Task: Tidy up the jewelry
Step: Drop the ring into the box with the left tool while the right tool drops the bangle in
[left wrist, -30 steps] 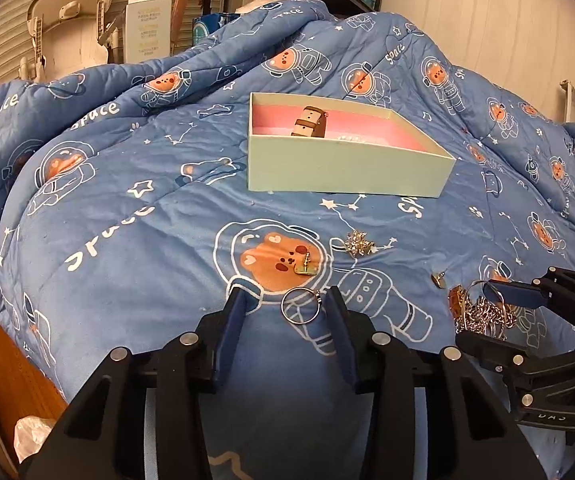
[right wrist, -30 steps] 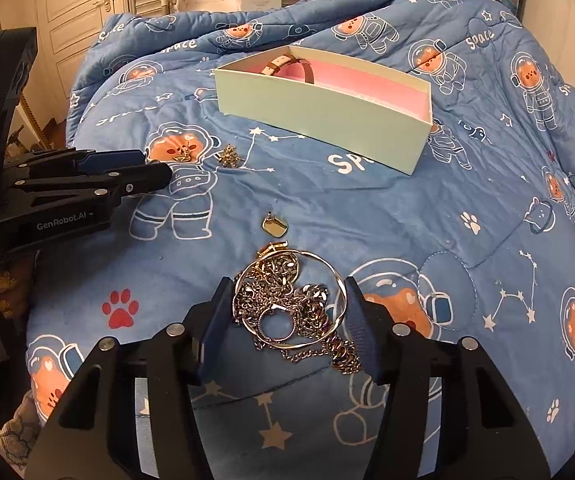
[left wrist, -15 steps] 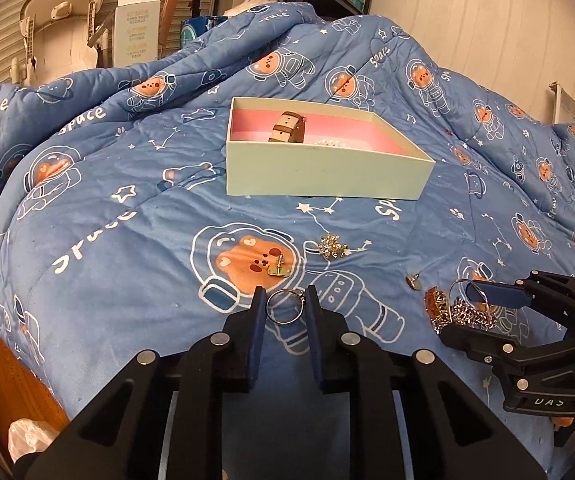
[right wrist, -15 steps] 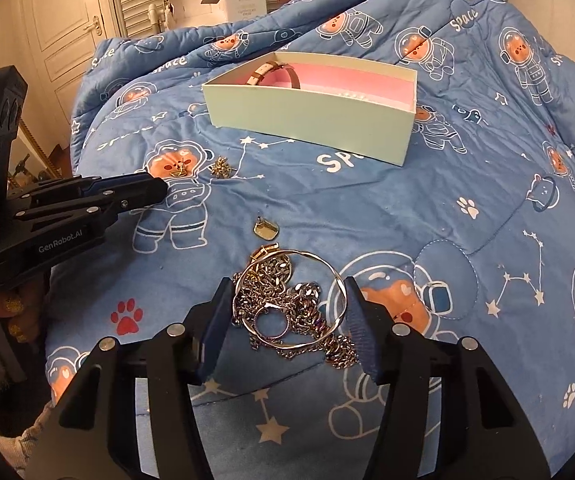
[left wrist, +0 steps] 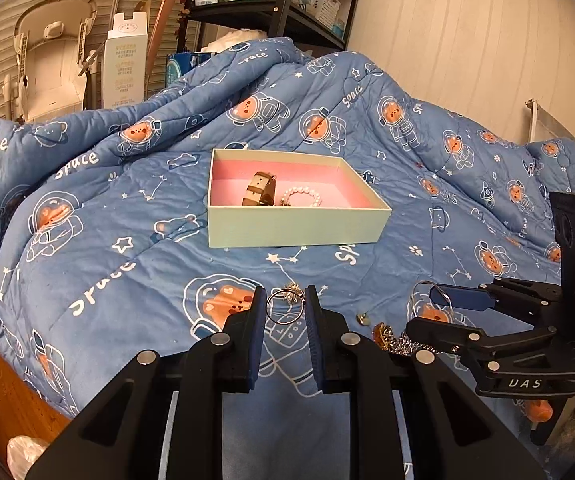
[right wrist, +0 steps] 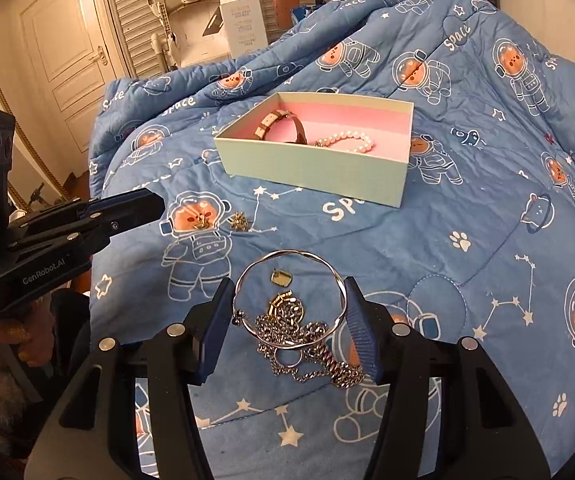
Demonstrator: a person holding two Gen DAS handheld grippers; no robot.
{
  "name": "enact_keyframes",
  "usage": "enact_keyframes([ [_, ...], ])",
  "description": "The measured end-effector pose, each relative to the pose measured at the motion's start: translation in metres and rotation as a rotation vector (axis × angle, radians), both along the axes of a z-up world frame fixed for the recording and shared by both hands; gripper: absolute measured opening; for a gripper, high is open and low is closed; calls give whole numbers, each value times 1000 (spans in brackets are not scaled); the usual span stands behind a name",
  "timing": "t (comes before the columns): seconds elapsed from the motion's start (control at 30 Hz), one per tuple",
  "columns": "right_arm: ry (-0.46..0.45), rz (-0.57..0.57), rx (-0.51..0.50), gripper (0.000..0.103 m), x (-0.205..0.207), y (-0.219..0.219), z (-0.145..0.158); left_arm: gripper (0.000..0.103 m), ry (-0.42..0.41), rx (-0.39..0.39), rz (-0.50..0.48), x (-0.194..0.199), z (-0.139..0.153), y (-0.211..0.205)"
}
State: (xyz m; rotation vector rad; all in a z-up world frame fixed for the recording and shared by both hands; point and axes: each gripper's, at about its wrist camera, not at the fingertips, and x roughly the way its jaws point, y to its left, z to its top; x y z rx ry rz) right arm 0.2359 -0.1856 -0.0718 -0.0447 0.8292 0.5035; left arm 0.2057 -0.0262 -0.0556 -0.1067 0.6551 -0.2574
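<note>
Two grips look precarious. Pinched edge-on in the nearly shut left gripper (left wrist: 285,308), the small silver wire ring (left wrist: 284,306) could pop free. Half-open, the right gripper (right wrist: 289,306) clamps the thin silver bangle (right wrist: 290,299), which may snag the silver chain heap (right wrist: 307,344) beneath. Ahead at twelve o'clock lies the mint-green, pink-lined box (right wrist: 315,168).

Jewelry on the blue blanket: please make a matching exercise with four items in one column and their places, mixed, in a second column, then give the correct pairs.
Items:
1. small ring
2. silver bangle
3. pearl bracelet
4. chain pile

Places:
A. inside the box, beside the watch
B. lying on the blanket
C. between the left gripper pads
D. between the right gripper pads

Pairs: 1-C, 2-D, 3-A, 4-B
</note>
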Motion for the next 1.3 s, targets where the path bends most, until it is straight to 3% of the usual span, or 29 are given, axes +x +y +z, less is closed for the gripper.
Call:
enact_keyframes([
  [0.3, -20, 24, 37, 55, 37, 0, 23, 19, -14, 2, -51, 29, 22, -3],
  [0.63, -43, 35, -1, 55, 87, 5, 37, 19, -41, 64, -74, 77, 38, -6],
  [1.03, -70, 55, -67, 55, 137, 28, 43, 19, -38, 93, -49, 139, 39, -2],
  [1.3, -38, 54, -96, 55, 174, 36, 33, 19, -3, 114, -44, 176, 31, -1],
])
